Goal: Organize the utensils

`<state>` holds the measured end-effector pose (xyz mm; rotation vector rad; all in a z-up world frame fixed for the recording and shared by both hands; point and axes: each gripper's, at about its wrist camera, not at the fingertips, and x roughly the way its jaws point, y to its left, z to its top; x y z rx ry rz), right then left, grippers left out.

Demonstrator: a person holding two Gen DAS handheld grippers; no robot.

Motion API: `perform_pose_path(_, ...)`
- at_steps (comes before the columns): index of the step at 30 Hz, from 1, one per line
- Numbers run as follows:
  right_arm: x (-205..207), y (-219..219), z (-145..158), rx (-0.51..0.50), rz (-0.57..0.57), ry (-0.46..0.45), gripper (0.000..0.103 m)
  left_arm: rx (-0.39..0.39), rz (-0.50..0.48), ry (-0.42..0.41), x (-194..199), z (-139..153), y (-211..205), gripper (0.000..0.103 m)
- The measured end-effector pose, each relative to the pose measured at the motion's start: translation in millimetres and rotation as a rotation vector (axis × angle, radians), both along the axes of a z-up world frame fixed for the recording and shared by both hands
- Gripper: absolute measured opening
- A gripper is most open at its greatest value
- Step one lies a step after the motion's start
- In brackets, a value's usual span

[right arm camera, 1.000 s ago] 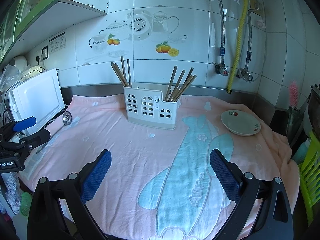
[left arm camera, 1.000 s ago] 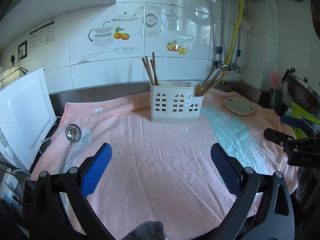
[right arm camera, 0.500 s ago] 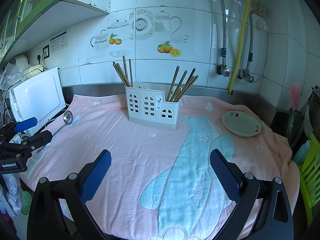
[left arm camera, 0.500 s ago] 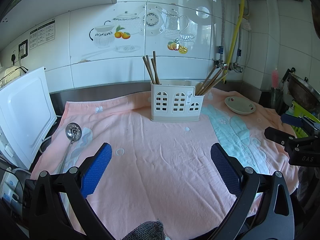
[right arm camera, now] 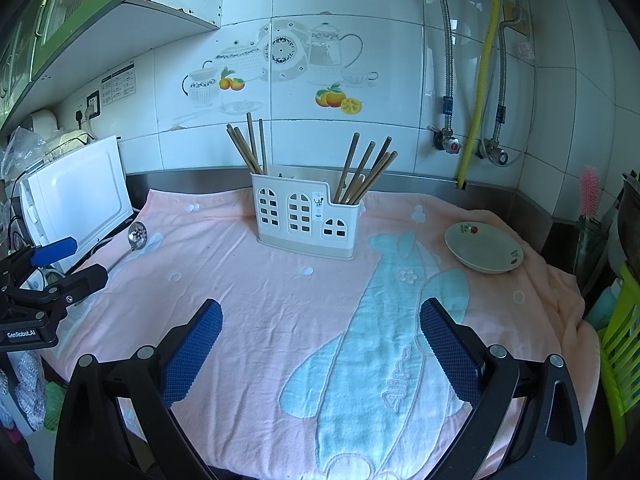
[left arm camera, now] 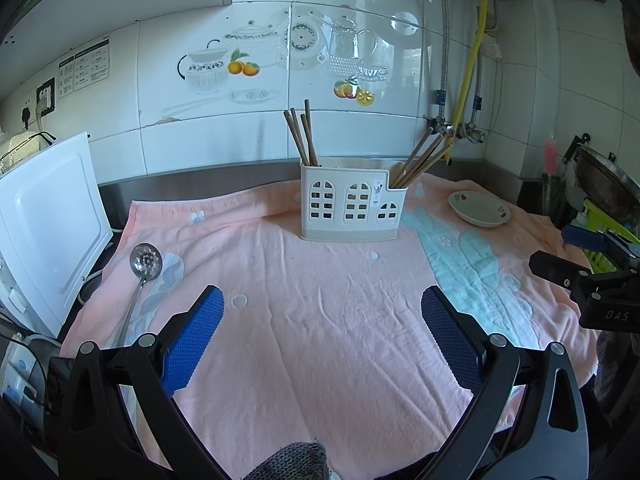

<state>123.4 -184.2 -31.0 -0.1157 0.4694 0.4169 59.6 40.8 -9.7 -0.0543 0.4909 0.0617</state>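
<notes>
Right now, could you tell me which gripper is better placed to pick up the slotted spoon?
Probably the left. The slotted spoon lies on the towel's left edge, just beyond the open left gripper; the right gripper hangs nearer the dish.

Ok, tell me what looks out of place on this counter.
The slotted spoon lies loose on the pink towel at its left edge, while the chopsticks stand in the white holder. Nothing looks spilled or damaged.

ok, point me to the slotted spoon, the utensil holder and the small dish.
slotted spoon [left arm camera: 146, 258], left wrist view, on its perforated bowl.
utensil holder [right arm camera: 306, 218], right wrist view, on its front wall with the window cut-outs.
small dish [right arm camera: 484, 252], right wrist view, on its inner surface.
</notes>
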Motion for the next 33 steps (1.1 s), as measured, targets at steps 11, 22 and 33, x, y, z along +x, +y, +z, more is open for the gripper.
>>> perform_pose_path(11,-1.1,0.2,-0.8,0.001,0.004,0.003,0.096,-0.001,0.001,0.002,0.3,-1.2,-1.1,0.098)
perform_pose_path(22,-1.5,0.4,-1.9,0.001,0.004,0.003,0.096,-0.005,0.002,0.004,0.7,-2.4,-1.4,0.098)
perform_pose_path(33,-2.1,0.2,-2.7,0.001,0.004,0.002,0.096,-0.010,-0.003,-0.008,-0.6,-2.1,-2.4,0.098)
